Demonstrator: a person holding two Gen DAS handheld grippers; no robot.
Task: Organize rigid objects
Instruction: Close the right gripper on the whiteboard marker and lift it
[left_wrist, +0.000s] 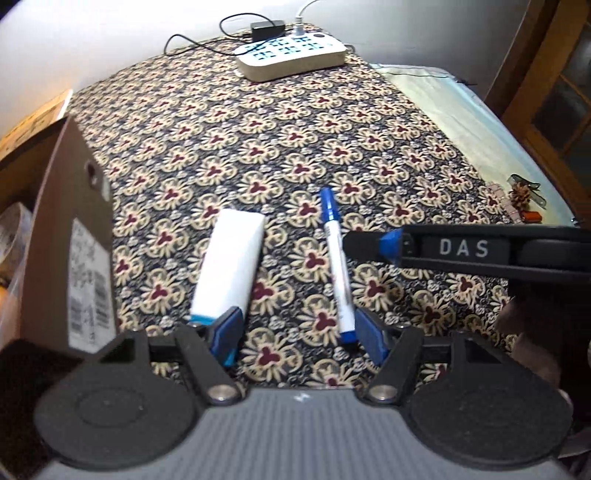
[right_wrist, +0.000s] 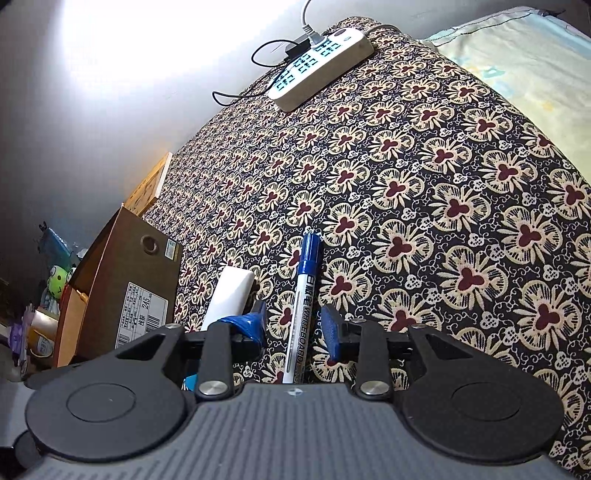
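Left wrist view: left tool (left_wrist: 295, 334) apart, empty, above the cloth-covered desk (left_wrist: 258, 129); white block (left_wrist: 231, 267) and marker (left_wrist: 338, 266) lie side by side, within reach of the cardboard box (left_wrist: 70, 240).

Right wrist view: right tool (right_wrist: 295, 325) straddles the marker (right_wrist: 301, 306), pads not yet touching, likely lining up to grip.

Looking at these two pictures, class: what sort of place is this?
Probably a room at home: a patterned cloth covers the surface, a power strip lies plugged in by the wall, and a shoe box stands beside it.
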